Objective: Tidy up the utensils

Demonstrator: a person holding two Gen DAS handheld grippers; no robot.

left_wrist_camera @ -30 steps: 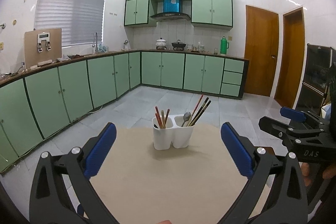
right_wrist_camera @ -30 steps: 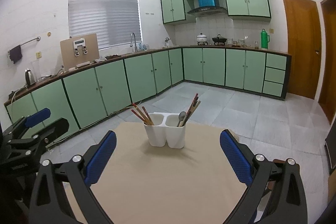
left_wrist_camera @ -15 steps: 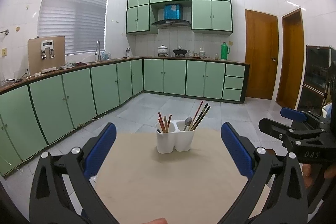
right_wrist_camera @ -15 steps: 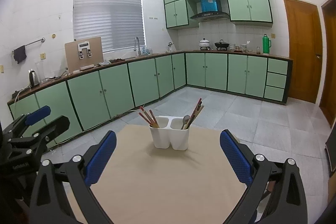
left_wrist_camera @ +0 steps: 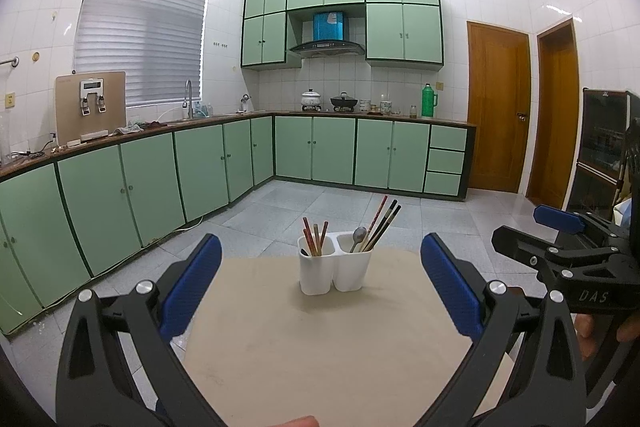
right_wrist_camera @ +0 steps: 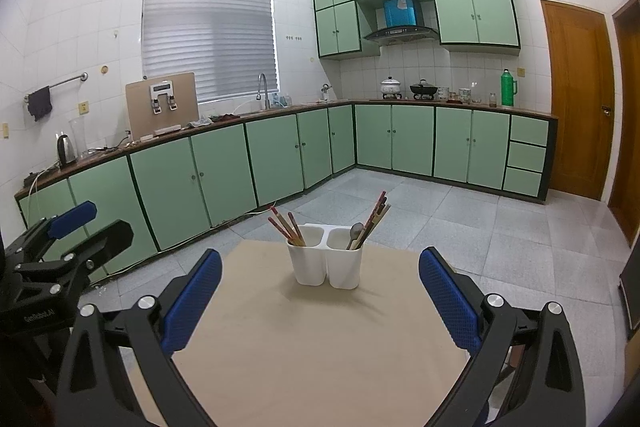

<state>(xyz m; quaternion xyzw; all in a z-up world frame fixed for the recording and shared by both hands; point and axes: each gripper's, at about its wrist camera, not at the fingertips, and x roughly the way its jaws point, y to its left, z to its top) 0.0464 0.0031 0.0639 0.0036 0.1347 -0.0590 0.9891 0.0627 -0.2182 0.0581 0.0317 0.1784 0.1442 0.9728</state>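
Observation:
A white two-compartment utensil holder [left_wrist_camera: 335, 269] [right_wrist_camera: 326, 261] stands near the far end of a beige table [left_wrist_camera: 320, 339] [right_wrist_camera: 312, 343]. Its left compartment holds several reddish chopsticks [left_wrist_camera: 314, 237] [right_wrist_camera: 285, 227]. Its right compartment holds a metal spoon [left_wrist_camera: 359, 235] [right_wrist_camera: 355, 231] and more chopsticks [left_wrist_camera: 382, 223] [right_wrist_camera: 376, 217]. My left gripper [left_wrist_camera: 320, 275] is open, empty, and held back from the holder. My right gripper [right_wrist_camera: 320, 281] is also open and empty, at a similar distance. Each gripper shows at the edge of the other's view: the right one [left_wrist_camera: 560, 223] and the left one [right_wrist_camera: 76, 219].
Green kitchen cabinets [left_wrist_camera: 200, 163] run along the left and back walls under a counter with a sink, pots and a green flask [left_wrist_camera: 429, 101]. Wooden doors [left_wrist_camera: 496, 123] stand at the right. Grey tiled floor [right_wrist_camera: 480, 219] surrounds the table.
Both cameras tilted up slightly, so the holder sits lower in each view. Both grippers stay open and empty.

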